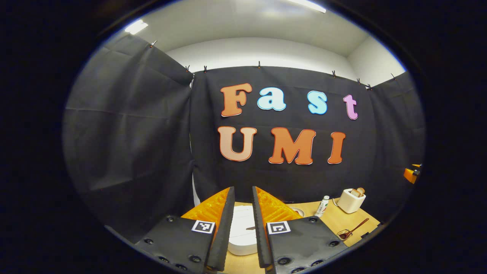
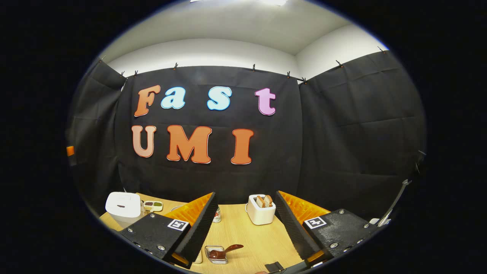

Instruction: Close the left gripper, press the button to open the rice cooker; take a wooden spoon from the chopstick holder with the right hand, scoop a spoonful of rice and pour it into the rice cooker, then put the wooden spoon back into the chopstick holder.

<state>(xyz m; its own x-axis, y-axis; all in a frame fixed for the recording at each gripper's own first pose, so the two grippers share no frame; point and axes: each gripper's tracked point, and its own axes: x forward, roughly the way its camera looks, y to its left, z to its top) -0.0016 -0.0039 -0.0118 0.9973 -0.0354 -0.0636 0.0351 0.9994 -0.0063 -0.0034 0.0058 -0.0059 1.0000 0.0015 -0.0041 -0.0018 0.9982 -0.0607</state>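
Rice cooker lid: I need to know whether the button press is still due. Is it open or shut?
Shut. The rice cooker shows its flat white lid lying level on the body.

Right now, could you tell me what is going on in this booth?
A person holds two grippers above a wooden table. The left gripper, nearly closed, points at the closed white rice cooker. The right gripper is open and empty; the wooden spoon rests in a small holder below it.

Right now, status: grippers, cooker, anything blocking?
Left gripper nearly shut, empty, lined up on the rice cooker. Cooker lid down. Right gripper open, empty. Wooden spoon rests in its holder. Nothing blocking.
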